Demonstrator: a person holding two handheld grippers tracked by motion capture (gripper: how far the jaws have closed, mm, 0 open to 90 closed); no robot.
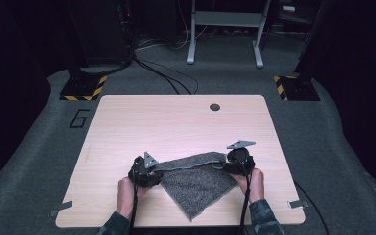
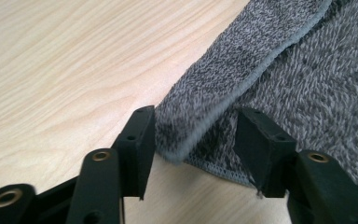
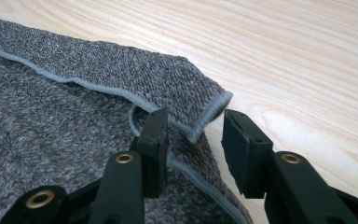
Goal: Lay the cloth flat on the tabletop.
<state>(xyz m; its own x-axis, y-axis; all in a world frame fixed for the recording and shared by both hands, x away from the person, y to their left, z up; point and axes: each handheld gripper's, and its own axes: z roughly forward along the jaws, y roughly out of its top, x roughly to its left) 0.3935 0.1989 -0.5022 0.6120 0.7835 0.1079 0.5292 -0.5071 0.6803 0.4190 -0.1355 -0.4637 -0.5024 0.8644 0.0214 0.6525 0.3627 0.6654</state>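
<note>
Grey towel (image 1: 196, 181) lies on near half of counter (image 1: 127, 127), far edge folded over. Left gripper (image 2: 193, 135) and right gripper (image 3: 193, 135) each straddle a folded corner, jaws apart, not clamped. Small round hole (image 1: 215, 106) at far edge. Hands hide towel's corners in high view.

1. From the high view I see the table (image 1: 186, 122) brightly lit from above, with a pale glare patch near its middle.
2. The floor and far room fall into deep darkness; the left and right edges are nearly black.
3. That view is soft and low in detail.
4. In both gripper views the light is even and warm, and the towel (image 2: 279, 70) fibres are sharp.
5. The jaws at the near edge look slightly blurred, and they cast soft shadows.
</note>
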